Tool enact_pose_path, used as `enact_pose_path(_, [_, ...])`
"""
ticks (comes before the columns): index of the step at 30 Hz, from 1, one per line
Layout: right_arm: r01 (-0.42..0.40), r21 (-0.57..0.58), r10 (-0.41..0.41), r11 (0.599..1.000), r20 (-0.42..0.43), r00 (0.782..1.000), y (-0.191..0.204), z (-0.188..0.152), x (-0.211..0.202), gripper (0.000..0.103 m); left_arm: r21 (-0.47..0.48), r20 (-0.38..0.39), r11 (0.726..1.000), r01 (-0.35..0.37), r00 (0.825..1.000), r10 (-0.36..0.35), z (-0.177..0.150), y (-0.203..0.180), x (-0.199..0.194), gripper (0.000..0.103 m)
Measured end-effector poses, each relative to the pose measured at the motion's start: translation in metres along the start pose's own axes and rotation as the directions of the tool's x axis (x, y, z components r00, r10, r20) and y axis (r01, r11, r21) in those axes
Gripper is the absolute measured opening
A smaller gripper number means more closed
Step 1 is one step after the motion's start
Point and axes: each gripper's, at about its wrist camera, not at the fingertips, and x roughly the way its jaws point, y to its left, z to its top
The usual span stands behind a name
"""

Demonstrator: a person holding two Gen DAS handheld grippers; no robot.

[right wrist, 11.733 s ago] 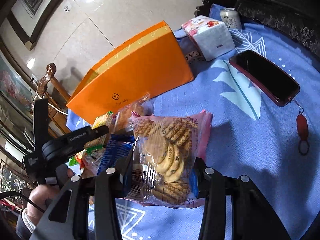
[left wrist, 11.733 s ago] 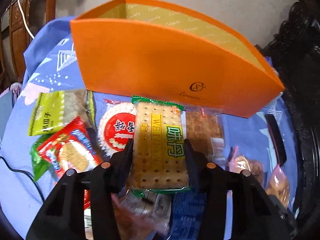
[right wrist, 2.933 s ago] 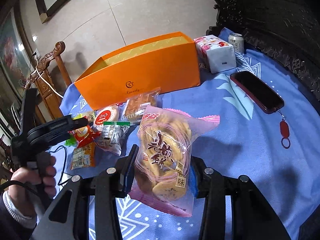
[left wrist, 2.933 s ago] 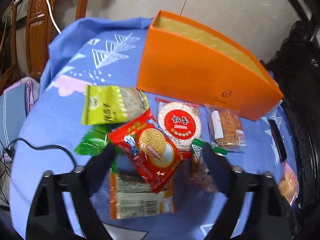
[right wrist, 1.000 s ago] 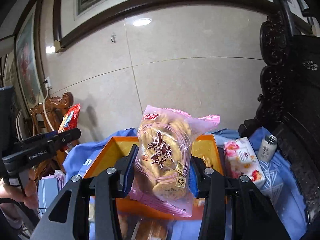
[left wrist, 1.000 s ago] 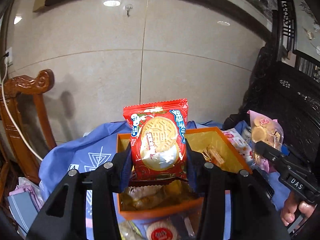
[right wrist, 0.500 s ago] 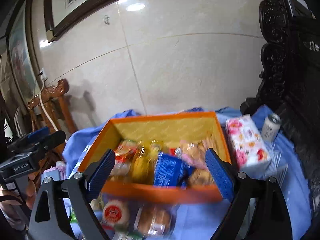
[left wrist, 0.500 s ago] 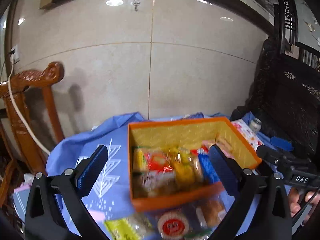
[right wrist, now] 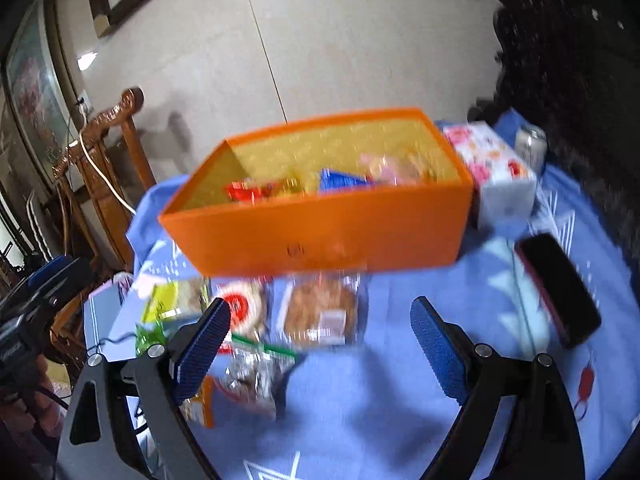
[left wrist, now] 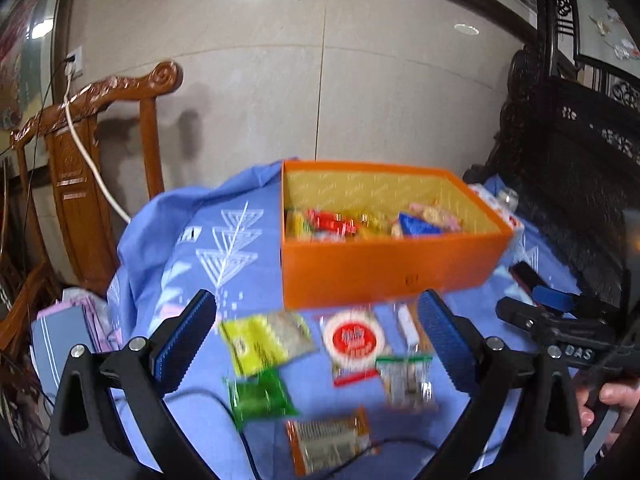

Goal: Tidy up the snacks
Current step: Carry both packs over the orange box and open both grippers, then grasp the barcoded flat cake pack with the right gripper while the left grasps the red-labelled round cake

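Observation:
An orange box point(left wrist: 380, 272) point(right wrist: 320, 236) stands open on the blue tablecloth and holds several snack packets, among them a red one point(left wrist: 332, 222) and a pink bag point(right wrist: 388, 168). In front of it lie loose snacks: a yellow-green packet point(left wrist: 264, 340), a round red-and-white cracker pack point(left wrist: 354, 338) point(right wrist: 242, 308), a green packet point(left wrist: 260, 398), a clear brown pastry pack point(right wrist: 320, 312) and a foil pack point(right wrist: 252, 380). My left gripper point(left wrist: 316, 340) is open and empty above the loose snacks. My right gripper point(right wrist: 320, 344) is open and empty, near the pastry pack.
A floral tissue box point(right wrist: 496, 172) and a drink can point(right wrist: 530, 144) stand right of the orange box. A dark phone with a red fob point(right wrist: 560, 288) lies at the right. A carved wooden chair point(left wrist: 92, 176) stands left. A black cable point(left wrist: 208, 396) crosses the cloth.
A second ago each gripper held a snack over the box; both snacks now lie in it. Both grippers are open and have drawn back and down toward the loose snacks.

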Motion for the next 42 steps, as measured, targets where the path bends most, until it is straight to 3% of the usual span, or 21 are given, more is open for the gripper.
enact_pose_path(9, [0.048, -0.032, -0.051, 0.998, -0.083, 0.995, 0.007, 0.0, 0.041, 0.092, -0.035, -0.086, 0.999, -0.011, 0.996, 0.008, -0.044, 0.015, -0.001, 0.099])
enact_pose_path(18, [0.065, -0.036, -0.071, 0.997, -0.222, 0.972, 0.009, 0.01, 0.111, 0.093, -0.073, -0.098, 0.997, -0.018, 0.995, 0.011, -0.046, 0.03, 0.001, 0.099])
enact_pose_path(25, [0.106, -0.107, -0.133, 0.989, -0.292, 0.947, 0.015, 0.0, 0.149, 0.092, -0.083, -0.125, 0.995, -0.052, 0.991, 0.041, -0.053, 0.042, 0.008, 0.099])
enact_pose_path(27, [0.125, -0.144, -0.159, 0.982, -0.257, 0.953, 0.02, -0.001, 0.148, 0.079, -0.087, -0.136, 0.994, -0.06, 0.99, 0.047, -0.055, 0.046, 0.011, 0.099])
enact_pose_path(31, [0.115, -0.102, -0.138, 0.988, -0.255, 0.957, 0.012, -0.005, 0.138, 0.079, -0.119, -0.169, 0.991, -0.061, 0.985, 0.04, -0.056, 0.052, 0.024, 0.099])
enact_pose_path(34, [0.113, -0.031, -0.117, 0.993, -0.25, 0.961, -0.005, -0.011, 0.121, 0.079, -0.15, -0.174, 0.988, -0.023, 0.985, -0.004, -0.05, 0.046, 0.035, 0.099])
enact_pose_path(39, [0.104, 0.045, -0.091, 0.994, -0.231, 0.969, -0.029, -0.031, 0.081, 0.079, -0.163, -0.19, 0.986, 0.04, 0.979, -0.071, -0.027, 0.012, 0.071, 0.099])
enact_pose_path(42, [0.114, 0.069, -0.096, 0.991, -0.219, 0.971, -0.043, -0.045, 0.059, 0.079, -0.19, -0.249, 0.981, 0.03, 0.965, -0.078, -0.018, -0.01, 0.103, 0.099])
